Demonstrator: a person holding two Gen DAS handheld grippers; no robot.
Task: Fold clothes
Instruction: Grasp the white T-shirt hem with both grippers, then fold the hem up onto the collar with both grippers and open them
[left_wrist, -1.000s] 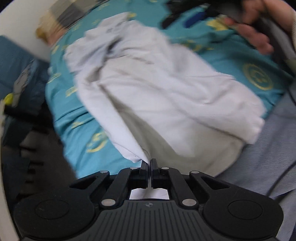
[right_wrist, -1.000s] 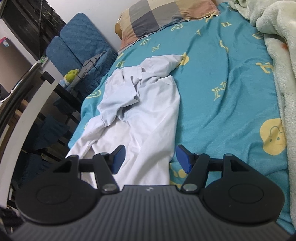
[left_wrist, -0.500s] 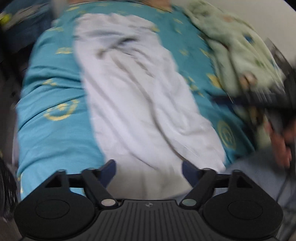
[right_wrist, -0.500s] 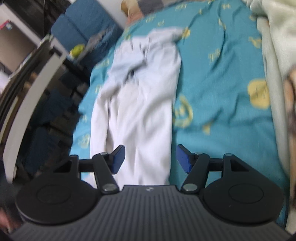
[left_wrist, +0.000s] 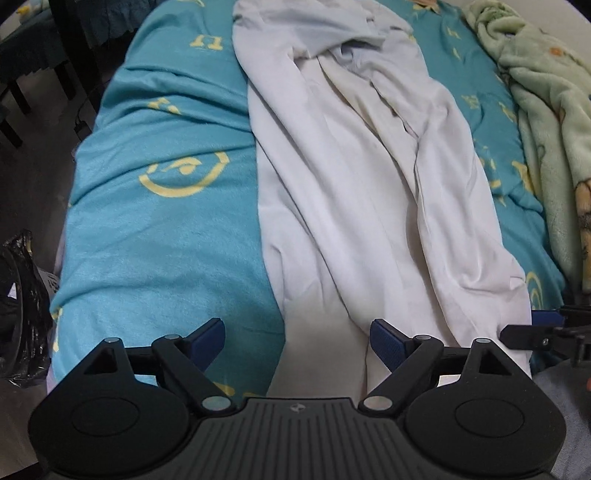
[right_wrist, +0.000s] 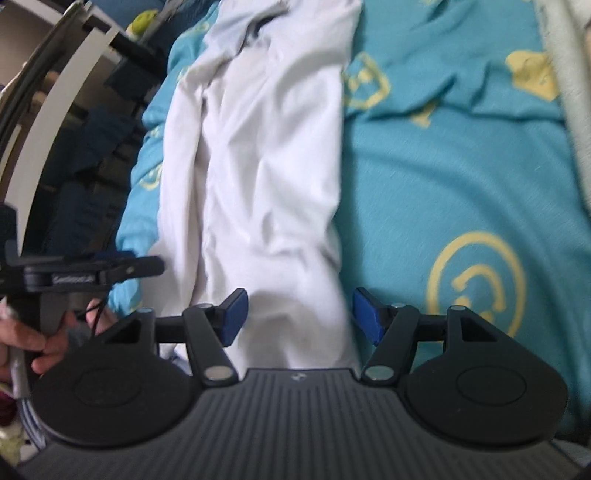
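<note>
Here the white garment (left_wrist: 369, 192) lies ahead of the spread left gripper (left_wrist: 297, 338)

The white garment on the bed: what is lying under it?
Under the white garment only the teal bedsheet with yellow prints shows, around its edges. Whatever lies beneath its middle is covered and cannot be seen.

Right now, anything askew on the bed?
Yes. The white garment lies stretched lengthwise but isn't flat: its far end is bunched and twisted over itself, and long creases run down it. Both grippers, left and right, are open and hold nothing.
</note>
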